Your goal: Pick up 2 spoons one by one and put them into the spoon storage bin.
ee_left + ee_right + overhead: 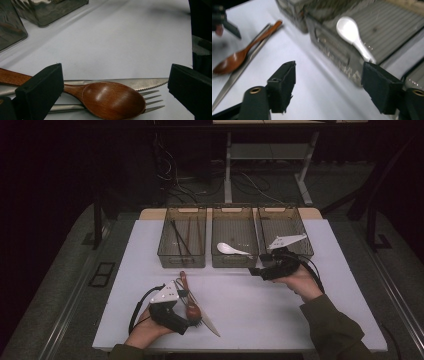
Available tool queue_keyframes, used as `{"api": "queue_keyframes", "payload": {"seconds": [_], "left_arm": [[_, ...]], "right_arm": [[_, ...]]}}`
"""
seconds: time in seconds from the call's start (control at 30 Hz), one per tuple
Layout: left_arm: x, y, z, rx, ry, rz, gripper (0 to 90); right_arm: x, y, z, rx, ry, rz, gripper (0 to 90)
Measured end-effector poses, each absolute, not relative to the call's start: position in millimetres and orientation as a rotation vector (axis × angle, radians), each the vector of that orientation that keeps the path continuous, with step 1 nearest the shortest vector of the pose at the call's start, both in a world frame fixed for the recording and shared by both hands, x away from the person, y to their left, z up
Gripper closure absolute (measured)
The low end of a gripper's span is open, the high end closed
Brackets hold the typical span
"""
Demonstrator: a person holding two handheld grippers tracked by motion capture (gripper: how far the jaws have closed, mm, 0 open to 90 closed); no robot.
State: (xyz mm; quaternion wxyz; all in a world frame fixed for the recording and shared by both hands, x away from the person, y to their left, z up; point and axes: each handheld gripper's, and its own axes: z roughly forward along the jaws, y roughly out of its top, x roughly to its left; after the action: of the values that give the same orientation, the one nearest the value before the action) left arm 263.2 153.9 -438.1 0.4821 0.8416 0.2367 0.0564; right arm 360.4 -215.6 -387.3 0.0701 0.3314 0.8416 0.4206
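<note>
Between our left jaws, which stand spread wide with nothing pinched, lies the wooden spoon [110, 98], its bowl just ahead of the pads and its handle running back past the left-hand jaw. Under that bowl rest a fork [150, 101], its tines poking out toward the right-hand jaw, and a serrated knife [140, 83] just beyond it, all three touching in one small pile on the white table [120, 42]. From above we see our left gripper [187, 312] low over this pile at the near side of the table. Our right gripper [257, 272] sits well apart from the pile, just in front of the middle bin [235, 260]; its jaws are also spread and bare. Ahead of them, toward the right-hand jaw, a white ceramic spoon [353, 35] lies inside that bin, and off past the left-hand jaw we see the wooden spoon again on the table. Beside the middle bin stand the chopstick bin [182, 257] holding dark sticks and a third bin [287, 217].
</note>
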Motion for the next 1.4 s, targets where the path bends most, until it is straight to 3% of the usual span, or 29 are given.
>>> {"api": "queue_keyframes", "payload": {"seconds": [0.37, 0.73, 1.0, 1.27, 1.4], "left_arm": [[263, 158, -436, 2.046, 0.586, 0.146, 0.0], [263, 162, -434, 2.033, 0.6, 0.151, 5.0], [262, 168, -431, 2.029, 0.616, 0.183, 25.6], [265, 181, -429, 2.076, 0.661, 0.191, 66.0], [268, 183, -430, 2.107, 0.676, 0.196, 79.7]], "right_arm": [[324, -247, -404, 1.031, 2.432, 1.289, 15.3], [283, -271, -416, 1.024, 2.325, 1.346, 15.2], [263, -285, -429, 1.076, 2.298, 1.335, 15.3], [257, -289, -437, 1.083, 2.32, 1.291, 15.3], [257, -286, -438, 1.067, 2.334, 1.286, 15.3]]}}
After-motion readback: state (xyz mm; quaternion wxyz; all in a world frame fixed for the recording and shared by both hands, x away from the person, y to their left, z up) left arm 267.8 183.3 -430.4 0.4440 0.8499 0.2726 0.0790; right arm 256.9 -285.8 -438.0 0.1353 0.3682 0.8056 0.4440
